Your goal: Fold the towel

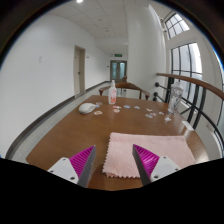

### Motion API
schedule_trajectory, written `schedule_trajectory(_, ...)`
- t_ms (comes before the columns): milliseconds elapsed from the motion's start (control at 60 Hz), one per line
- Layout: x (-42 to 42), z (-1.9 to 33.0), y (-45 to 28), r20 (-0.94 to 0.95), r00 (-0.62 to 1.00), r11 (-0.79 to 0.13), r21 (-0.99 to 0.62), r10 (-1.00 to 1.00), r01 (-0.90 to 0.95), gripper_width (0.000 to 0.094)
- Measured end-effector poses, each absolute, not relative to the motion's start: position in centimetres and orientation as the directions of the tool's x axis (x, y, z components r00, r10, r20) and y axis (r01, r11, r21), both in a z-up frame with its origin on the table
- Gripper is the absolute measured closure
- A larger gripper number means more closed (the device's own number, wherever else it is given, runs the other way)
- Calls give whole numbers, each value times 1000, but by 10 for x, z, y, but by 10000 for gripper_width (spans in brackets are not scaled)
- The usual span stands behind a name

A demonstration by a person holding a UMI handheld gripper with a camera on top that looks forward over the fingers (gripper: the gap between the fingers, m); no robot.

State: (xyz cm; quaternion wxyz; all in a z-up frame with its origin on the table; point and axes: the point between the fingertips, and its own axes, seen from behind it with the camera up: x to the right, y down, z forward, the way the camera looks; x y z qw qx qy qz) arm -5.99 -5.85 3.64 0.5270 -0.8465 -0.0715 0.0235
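A pale pink towel point(140, 152) lies flat on the brown wooden table point(70, 130), just ahead of the fingers and reaching to the right. My gripper point(114, 160) is open, its two magenta pads point(83, 158) spread apart with the towel's near left part showing between them. Nothing is held between the fingers. The towel's near edge is hidden behind the fingers.
Farther along the table stand a pink bottle point(112, 96), a white object point(88, 107) and small items point(155, 115). Chairs point(127, 88) stand at the far end. A curved wooden rail point(195, 85) and windows are on the right; a door is on the left wall.
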Motion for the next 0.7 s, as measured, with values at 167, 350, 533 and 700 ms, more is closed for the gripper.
schedule_trajectory(167,-54,6,-36,54,990,-467,-878,129,109,266)
schedule_trajectory(350,-70,2,-33,103,977,-433,-884,187,177,902)
schedule_trajectory(533,-72,9,-34,83,978,-426,-891,193,160,932)
schedule_trajectory(700,-24,75,-27,-63,988,-369,-929,138,-8,922)
